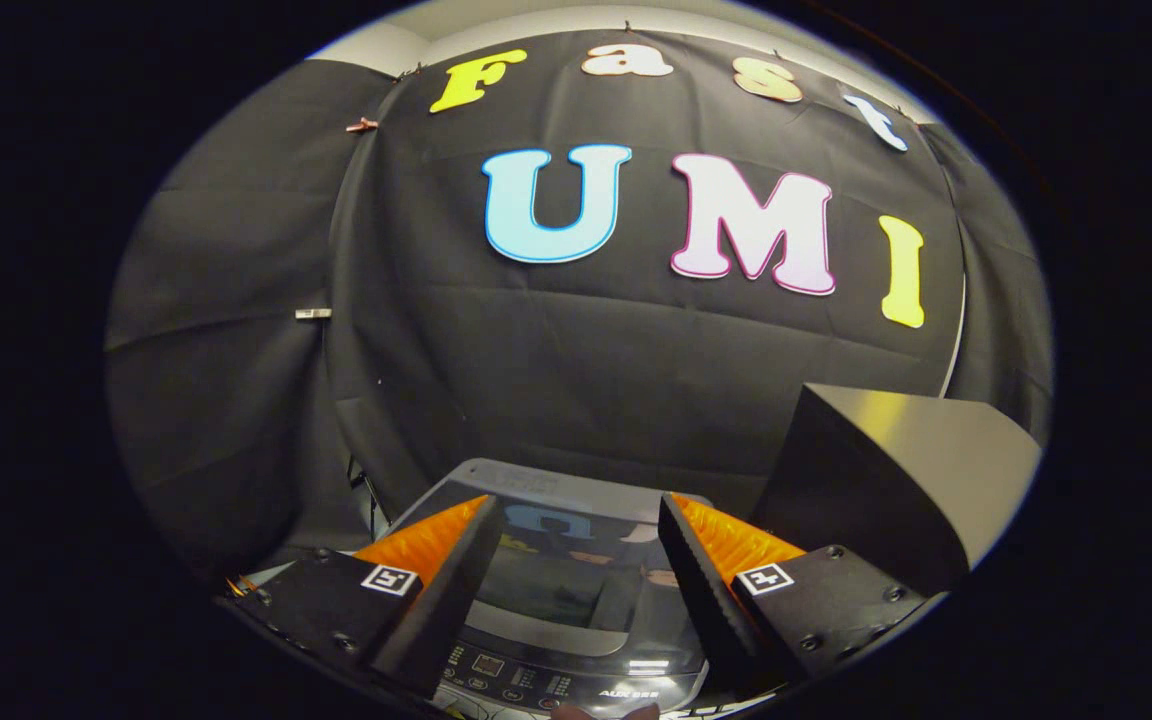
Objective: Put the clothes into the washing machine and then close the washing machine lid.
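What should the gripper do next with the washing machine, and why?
Probably come down toward the lid and find a way to lift it. The gripper is open with nothing between its fingers, hovering above the washing machine, whose glossy lid looks shut. No clothes can go in until it opens, and the clothes themselves still have to be found.

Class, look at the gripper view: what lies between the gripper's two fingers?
In the gripper view, the open gripper has nothing held between its fingers; through the gap shows the washing machine with its glossy closed lid and control panel.
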The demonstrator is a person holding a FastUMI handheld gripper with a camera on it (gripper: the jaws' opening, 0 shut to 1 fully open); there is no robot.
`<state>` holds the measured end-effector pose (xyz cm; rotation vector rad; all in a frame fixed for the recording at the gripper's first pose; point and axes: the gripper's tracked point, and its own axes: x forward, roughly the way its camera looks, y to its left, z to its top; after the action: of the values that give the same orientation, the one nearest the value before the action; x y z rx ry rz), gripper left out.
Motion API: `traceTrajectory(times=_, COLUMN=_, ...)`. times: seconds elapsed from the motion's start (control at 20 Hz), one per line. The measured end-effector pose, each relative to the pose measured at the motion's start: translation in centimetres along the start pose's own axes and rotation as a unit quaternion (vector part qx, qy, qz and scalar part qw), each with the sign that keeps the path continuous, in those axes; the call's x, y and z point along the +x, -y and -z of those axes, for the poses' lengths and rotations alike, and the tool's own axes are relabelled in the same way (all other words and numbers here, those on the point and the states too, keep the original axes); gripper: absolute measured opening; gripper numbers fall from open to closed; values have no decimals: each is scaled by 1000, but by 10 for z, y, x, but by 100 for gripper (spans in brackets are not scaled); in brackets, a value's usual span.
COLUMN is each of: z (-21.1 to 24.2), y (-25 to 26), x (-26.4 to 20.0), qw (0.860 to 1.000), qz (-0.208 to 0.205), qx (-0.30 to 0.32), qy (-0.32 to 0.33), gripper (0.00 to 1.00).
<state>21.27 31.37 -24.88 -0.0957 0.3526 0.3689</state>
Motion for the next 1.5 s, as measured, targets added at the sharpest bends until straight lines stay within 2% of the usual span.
traceTrajectory(times=0.35, z=-48, y=14, x=-31, qw=999, qz=10, qx=30, qy=33, gripper=99)
traceTrajectory(times=0.65, z=-74, y=33, x=-52, qw=998, qz=18, qx=34, qy=45, gripper=100)
traceTrajectory(times=0.85, z=-94, y=53, x=-66, qw=996, qz=39, qx=24, qy=75, gripper=100)
traceTrajectory(times=1.05, z=-107, y=68, x=-85, qw=993, qz=54, qx=14, qy=102, gripper=99)
traceTrajectory(times=1.5, z=-116, y=111, x=-132, qw=991, qz=72, qx=20, qy=113, gripper=99)
